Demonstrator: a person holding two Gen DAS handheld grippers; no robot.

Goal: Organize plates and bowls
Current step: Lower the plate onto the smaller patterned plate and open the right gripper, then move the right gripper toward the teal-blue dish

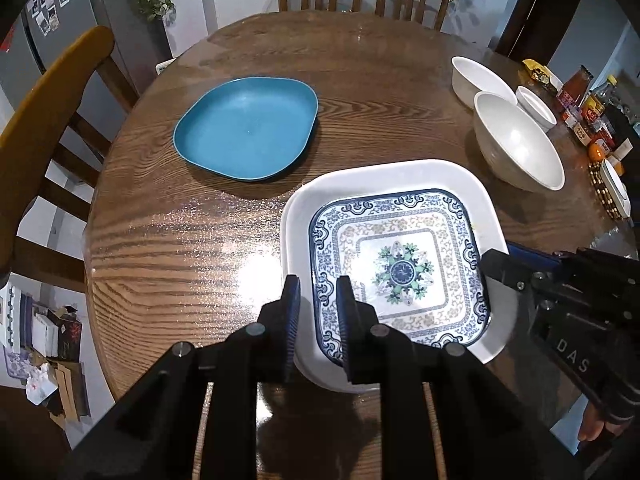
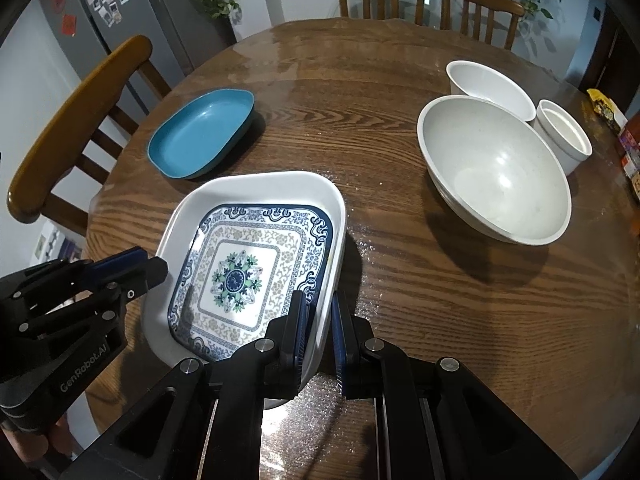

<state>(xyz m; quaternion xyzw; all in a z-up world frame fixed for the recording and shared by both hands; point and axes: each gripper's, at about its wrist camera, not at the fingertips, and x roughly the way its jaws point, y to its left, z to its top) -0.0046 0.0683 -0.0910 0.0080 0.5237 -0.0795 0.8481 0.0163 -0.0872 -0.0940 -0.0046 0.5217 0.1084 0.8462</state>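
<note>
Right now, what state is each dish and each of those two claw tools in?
patterned plate: nested in the white dish.
white square dish: on the table, both grippers clamping its rim.
blue plate: empty, alone.
large white bowl: empty, upright.
two smaller white bowls: upright behind it.
left gripper: shut on the rim.
right gripper: shut on the rim.

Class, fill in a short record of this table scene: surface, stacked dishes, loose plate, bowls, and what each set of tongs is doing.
Surface: round wooden table
Stacked dishes: patterned plate lying inside white square dish
Loose plate: blue plate, apart from the stack
Bowls: large white bowl, white bowl and small white cup behind it
Left tongs: straddling the stack's near left rim
Right tongs: shut on the white square dish's near right rim
</note>
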